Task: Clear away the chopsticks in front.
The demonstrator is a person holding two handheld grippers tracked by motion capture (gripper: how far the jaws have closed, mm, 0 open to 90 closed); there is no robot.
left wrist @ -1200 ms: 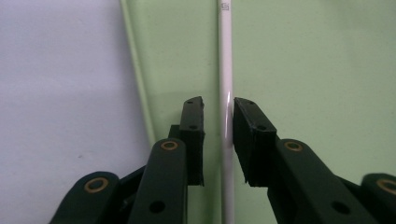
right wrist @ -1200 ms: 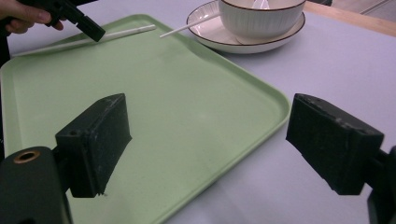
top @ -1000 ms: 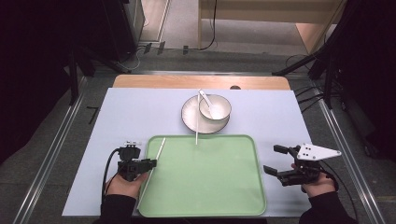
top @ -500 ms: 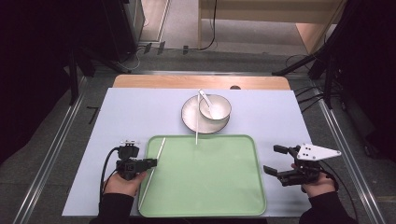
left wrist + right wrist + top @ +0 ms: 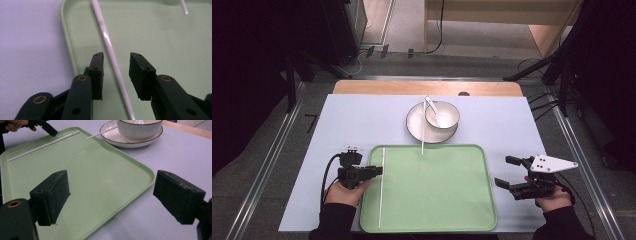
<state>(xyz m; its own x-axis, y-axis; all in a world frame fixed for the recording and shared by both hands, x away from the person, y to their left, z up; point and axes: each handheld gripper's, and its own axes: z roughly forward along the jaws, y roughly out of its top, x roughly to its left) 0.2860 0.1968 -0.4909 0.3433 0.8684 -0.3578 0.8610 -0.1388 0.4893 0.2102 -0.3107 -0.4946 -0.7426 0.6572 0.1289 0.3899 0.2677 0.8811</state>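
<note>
L gripper (image 5: 115,58) jaws apart, straddling stick (image 5: 110,50) in tray (image 5: 447,200). R gripper (image 5: 508,172) wide apart. Bowl (image 5: 442,115) w/ spoon (image 5: 434,110) on plate (image 5: 417,127).

A pale blue tabletop (image 5: 362,125) with a wooden far edge stands on a grey floor (image 5: 272,150), with black stand legs (image 5: 302,65) and cables (image 5: 439,30) beyond it.

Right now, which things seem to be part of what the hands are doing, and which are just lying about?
In play, judging by the grippers:
- left gripper, open, jaws either side of the white stick
- green tray it lies in

Lying about:
- bowl on its plate
- second stick, leaning off the plate
- right gripper, open, beside the tray
</note>
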